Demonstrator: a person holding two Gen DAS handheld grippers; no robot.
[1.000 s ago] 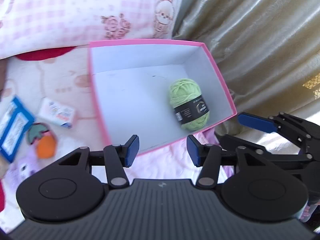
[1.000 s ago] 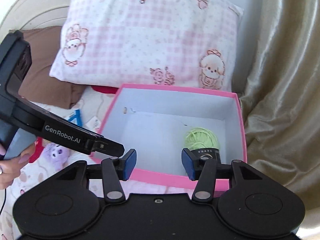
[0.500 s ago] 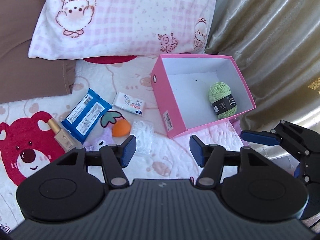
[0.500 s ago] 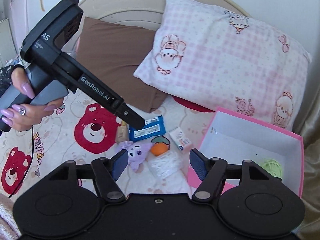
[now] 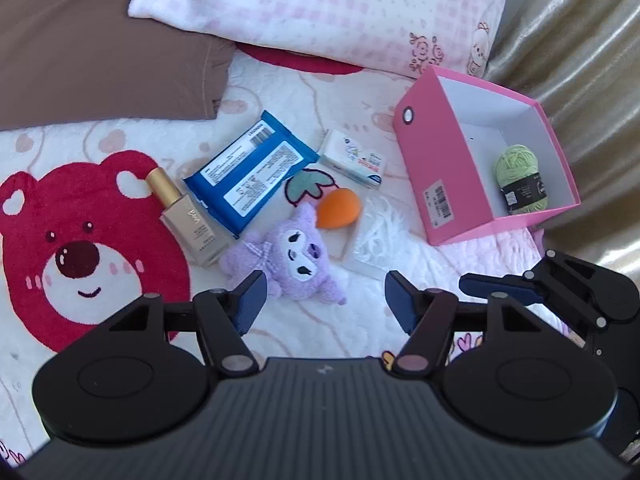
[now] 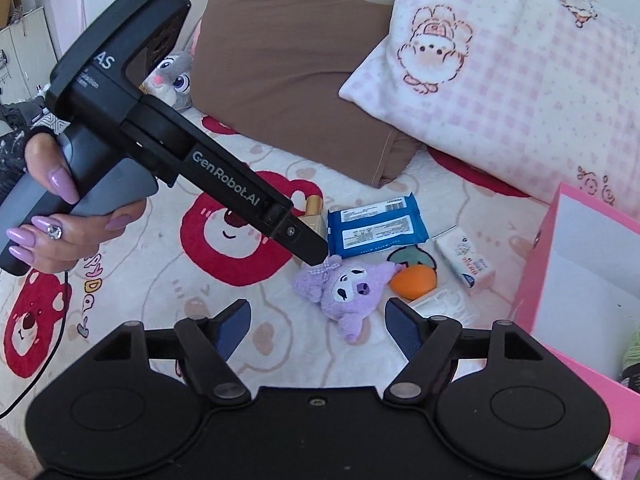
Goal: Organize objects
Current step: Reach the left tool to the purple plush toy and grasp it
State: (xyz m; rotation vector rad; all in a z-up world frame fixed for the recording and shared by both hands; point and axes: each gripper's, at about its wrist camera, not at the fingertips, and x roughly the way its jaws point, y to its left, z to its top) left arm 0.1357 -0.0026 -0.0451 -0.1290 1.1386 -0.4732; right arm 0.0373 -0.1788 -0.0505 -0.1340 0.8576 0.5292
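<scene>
A pink box (image 5: 424, 160) (image 6: 536, 280) stands on the bed with a green yarn ball (image 5: 518, 178) inside. Left of it lie a purple plush toy (image 5: 296, 254) (image 6: 352, 286), an orange sponge (image 5: 340, 208) (image 6: 414, 282), a blue wipes pack (image 5: 252, 172) (image 6: 376, 224), a white tissue pack (image 5: 354, 160) (image 6: 466, 264), a gold-capped bottle (image 5: 186, 216) (image 6: 314, 210) and a white fluffy item (image 5: 380, 236). My left gripper (image 5: 324, 306) hovers just short of the plush, jaws opening, nothing between them. My right gripper (image 6: 316, 326) also hangs near the plush, jaws opening and empty.
A pink checked pillow (image 5: 320, 8) (image 6: 520, 80) and a brown pillow (image 5: 92, 40) (image 6: 288, 80) lie behind the items. A beige curtain (image 5: 580, 60) hangs right of the box. A hand (image 6: 60, 216) holds the left gripper's handle. A grey rabbit plush (image 6: 172, 76) sits far left.
Both views have swung left from the pink box to the loose items on the bed. Both grippers' jaws have spread wider.
</scene>
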